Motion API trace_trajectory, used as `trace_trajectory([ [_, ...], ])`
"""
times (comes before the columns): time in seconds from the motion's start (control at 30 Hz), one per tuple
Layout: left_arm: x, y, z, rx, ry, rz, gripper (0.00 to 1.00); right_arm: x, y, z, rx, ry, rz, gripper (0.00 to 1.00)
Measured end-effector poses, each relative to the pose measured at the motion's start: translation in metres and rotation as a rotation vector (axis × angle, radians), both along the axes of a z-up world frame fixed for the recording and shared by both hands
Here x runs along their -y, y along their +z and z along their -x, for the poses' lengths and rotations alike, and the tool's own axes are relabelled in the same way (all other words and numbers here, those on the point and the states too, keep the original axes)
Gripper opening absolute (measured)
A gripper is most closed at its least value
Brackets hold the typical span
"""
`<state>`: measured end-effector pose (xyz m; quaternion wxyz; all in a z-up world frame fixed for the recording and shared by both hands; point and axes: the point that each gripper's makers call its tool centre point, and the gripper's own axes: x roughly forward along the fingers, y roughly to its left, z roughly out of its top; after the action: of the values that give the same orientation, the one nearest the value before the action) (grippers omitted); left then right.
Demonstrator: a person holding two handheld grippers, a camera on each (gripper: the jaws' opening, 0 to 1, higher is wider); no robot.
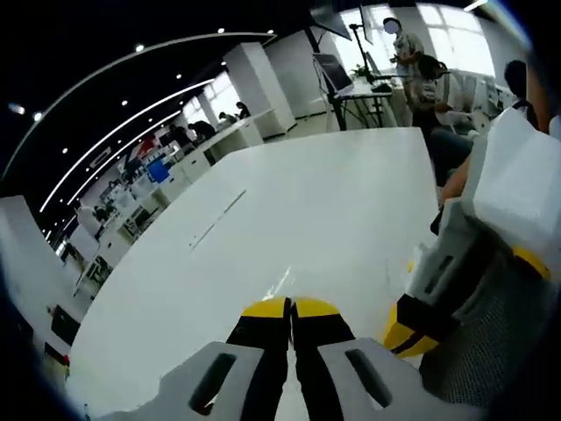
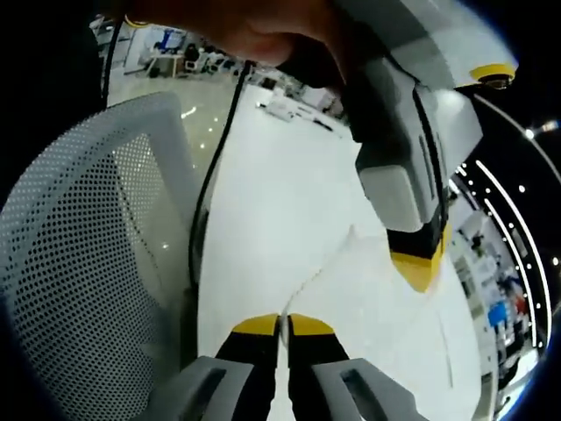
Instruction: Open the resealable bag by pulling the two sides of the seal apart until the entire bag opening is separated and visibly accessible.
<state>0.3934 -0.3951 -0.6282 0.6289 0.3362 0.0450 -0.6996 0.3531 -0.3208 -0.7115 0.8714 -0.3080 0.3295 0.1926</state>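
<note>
The left gripper has its yellow-tipped jaws pressed together over the white desk, with nothing seen between them. In its view the right gripper enters near the desk's right edge beside a mesh chair. The right gripper view adds the bag, a clear, faint sheet lying flat on the desk ahead of the closed right jaws, whether gripped cannot be told. A hand, cable and the left gripper above partly block that view.
</note>
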Motion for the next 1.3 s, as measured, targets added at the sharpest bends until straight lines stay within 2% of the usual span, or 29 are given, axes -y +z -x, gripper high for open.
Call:
trace_trajectory([
  [0.23, 0.009, 0.023, 0.004, 0.036, -0.010, 0.101, 0.00, 0.012, 0.007, -0.004, 0.016, -0.032, -0.017, 0.00],
  [0.4, 0.012, 0.032, 0.007, 0.076, -0.012, 0.121, 0.00, 0.023, 0.010, -0.005, 0.024, -0.058, -0.027, 0.00],
  [0.57, 0.013, 0.033, 0.004, 0.064, 0.004, 0.122, 0.00, 0.027, 0.011, -0.004, 0.028, -0.074, -0.040, 0.00],
  [0.73, 0.012, 0.026, 0.005, 0.067, 0.005, 0.095, 0.00, 0.028, 0.007, -0.002, 0.021, -0.072, -0.022, 0.00],
  [1.0, 0.006, 0.002, 0.007, 0.040, 0.004, 0.032, 0.00, 0.038, 0.006, 0.002, 0.012, -0.091, -0.023, 0.00],
  [1.3, 0.003, -0.028, 0.010, 0.017, -0.008, -0.038, 0.00, 0.032, 0.002, 0.008, 0.009, -0.106, -0.045, 0.03],
])
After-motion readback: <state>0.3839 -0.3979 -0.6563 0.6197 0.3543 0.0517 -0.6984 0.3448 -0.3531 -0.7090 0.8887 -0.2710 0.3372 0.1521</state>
